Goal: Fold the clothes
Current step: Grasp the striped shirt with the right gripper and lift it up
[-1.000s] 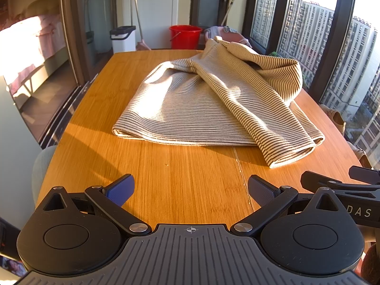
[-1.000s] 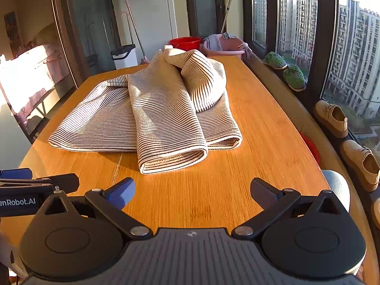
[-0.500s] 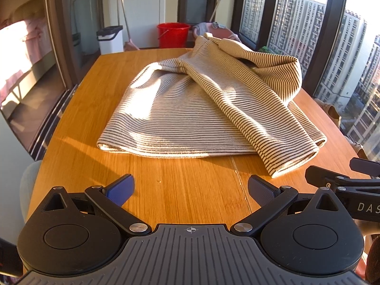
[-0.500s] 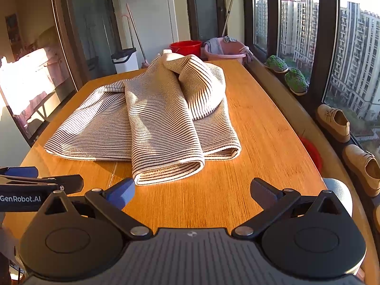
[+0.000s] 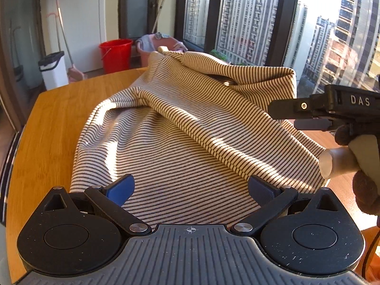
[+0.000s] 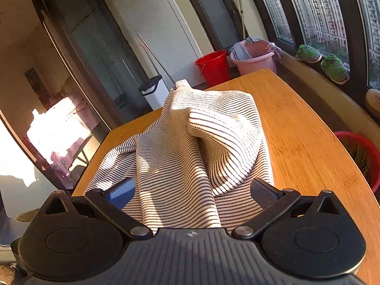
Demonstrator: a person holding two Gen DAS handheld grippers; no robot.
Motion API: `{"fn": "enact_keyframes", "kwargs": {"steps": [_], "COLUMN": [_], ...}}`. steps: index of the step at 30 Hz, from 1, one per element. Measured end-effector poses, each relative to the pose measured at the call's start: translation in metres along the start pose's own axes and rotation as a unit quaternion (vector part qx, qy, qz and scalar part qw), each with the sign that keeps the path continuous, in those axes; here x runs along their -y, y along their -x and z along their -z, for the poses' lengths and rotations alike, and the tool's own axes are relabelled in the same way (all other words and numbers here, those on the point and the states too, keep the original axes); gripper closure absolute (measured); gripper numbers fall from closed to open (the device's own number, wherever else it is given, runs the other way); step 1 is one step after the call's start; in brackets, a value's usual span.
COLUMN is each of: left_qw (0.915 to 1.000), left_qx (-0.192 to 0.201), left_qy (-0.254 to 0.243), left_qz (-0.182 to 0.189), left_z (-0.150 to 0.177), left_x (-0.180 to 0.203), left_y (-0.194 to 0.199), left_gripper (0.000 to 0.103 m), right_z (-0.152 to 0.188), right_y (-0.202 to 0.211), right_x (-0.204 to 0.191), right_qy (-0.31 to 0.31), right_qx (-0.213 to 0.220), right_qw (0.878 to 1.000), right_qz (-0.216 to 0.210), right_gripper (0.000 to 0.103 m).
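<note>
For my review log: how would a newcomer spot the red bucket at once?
Start at the wooden table bearing the striped garment and look past its far end to the floor. Two tubs stand there; the red bucket is the taller, bright red one, left of the pink basin holding cloths.

The wooden counter carries one thing. A striped garment lies rumpled across it, one fold doubled over.

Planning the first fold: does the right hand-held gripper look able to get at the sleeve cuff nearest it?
Probably yes. The right hand-held gripper is open with the striped sleeve lying between its fingers, nothing in the way.
</note>
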State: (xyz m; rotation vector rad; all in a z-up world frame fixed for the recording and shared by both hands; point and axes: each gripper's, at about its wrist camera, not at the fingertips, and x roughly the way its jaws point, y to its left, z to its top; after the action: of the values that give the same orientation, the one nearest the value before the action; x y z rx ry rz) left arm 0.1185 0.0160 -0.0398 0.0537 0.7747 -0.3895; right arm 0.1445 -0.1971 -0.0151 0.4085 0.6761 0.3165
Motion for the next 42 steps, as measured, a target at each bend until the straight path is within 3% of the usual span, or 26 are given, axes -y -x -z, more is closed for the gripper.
{"fn": "enact_keyframes", "kwargs": {"steps": [3,5,10,14,23,29,35,39,41,42], "left_qw": [0.9996,0.9996,0.9995,1.0000,0.9985,0.9972,0.9942,0.9945,0.9939,0.9931], "left_qx": [-0.021,-0.005,0.013,0.009,-0.020,-0.045,-0.063,-0.051,-0.032,-0.020], "left_qy": [0.006,0.021,0.027,-0.001,-0.014,-0.007,-0.035,-0.065,-0.091,-0.105], "left_qz": [0.015,0.019,0.005,-0.001,0.049,0.059,0.080,0.064,0.054,0.049], "left_z": [-0.005,-0.004,0.005,0.018,0.058,0.059,0.061,0.060,0.055,0.052], "left_x": [-0.011,-0.019,-0.014,-0.003,0.018,0.024,0.029,0.038,0.045,0.047], "left_y": [-0.016,-0.019,-0.015,-0.005,0.042,0.049,0.053,0.055,0.058,0.060], "left_gripper": [0.000,0.000,0.000,0.000,0.000,0.000,0.000,0.000,0.000,0.000], "right_z": [-0.007,-0.012,-0.013,-0.006,0.023,0.040,0.042,0.046,0.051,0.051], "right_y": [-0.022,-0.035,-0.032,-0.020,0.032,0.045,0.055,0.063,0.067,0.067], "right_x": [0.011,0.017,0.015,0.011,0.013,-0.005,-0.005,0.002,-0.001,-0.003], "right_qy": [-0.032,-0.049,-0.008,0.038,0.083,0.172,0.149,0.161,0.175,0.174], "right_qx": [-0.027,-0.044,-0.070,-0.093,-0.117,-0.136,-0.126,-0.120,-0.119,-0.121], "right_qw": [0.999,0.997,0.997,0.993,0.987,0.974,0.980,0.980,0.977,0.977], "right_qz": [-0.018,-0.029,-0.043,-0.057,-0.077,-0.053,-0.033,-0.014,-0.011,-0.018], "right_gripper": [0.000,0.000,0.000,0.000,0.000,0.000,0.002,0.030,0.056,0.077]}}
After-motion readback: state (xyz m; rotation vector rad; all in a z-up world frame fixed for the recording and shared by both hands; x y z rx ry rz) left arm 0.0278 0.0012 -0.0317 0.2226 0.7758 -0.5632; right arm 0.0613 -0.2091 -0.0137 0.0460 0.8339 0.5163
